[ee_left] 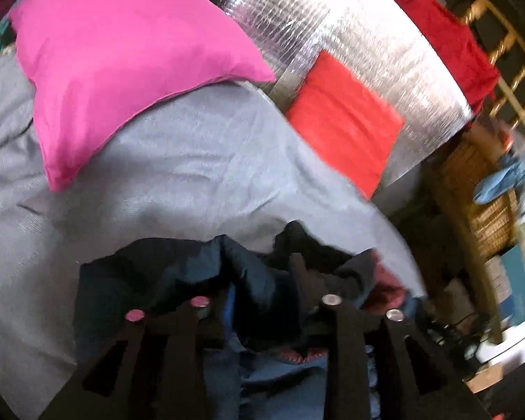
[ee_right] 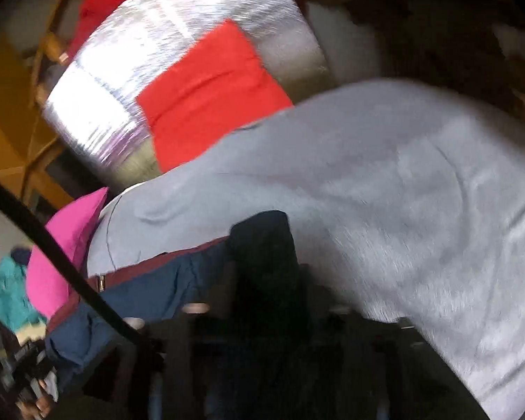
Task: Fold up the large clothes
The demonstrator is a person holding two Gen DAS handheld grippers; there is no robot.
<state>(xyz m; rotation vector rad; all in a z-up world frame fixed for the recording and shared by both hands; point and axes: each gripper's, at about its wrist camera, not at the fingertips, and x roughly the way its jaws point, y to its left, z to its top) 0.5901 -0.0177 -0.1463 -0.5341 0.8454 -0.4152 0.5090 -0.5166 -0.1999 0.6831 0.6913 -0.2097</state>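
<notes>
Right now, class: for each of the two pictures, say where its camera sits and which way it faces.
Left wrist: sits on the left gripper, faces down over the dark jacket on the grey sheet; its own fingers show.
Right wrist: sits on the right gripper, faces down over the same jacket; its dim fingers and a hand at lower left show.
Shared: jacket, grey sheet, pink pillow, red cloth, silver mat.
</notes>
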